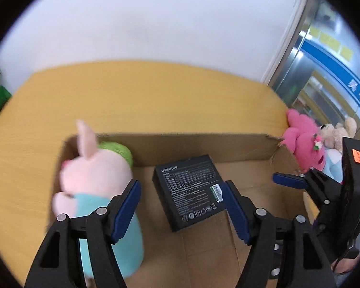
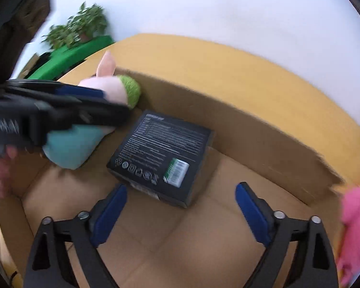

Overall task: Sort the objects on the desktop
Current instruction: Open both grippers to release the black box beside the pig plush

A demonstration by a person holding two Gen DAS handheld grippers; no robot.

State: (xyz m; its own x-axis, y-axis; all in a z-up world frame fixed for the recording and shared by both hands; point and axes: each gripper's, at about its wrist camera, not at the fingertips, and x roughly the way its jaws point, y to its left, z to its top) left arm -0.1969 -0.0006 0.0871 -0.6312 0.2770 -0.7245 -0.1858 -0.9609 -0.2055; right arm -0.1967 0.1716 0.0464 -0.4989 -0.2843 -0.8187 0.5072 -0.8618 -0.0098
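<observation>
Inside the cardboard box (image 2: 264,139), flat black carton (image 2: 163,153), soft plush pig (image 1: 96,177), both tongs (image 1: 182,213) (image 2: 180,213) released

Left gripper (image 1: 181,212) fingers apart; right gripper (image 2: 181,212) wide.

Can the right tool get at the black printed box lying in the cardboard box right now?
Probably yes: the right tool is open just above the black printed box, nothing lies between, and the pink plush pig sits off to one side.
</observation>
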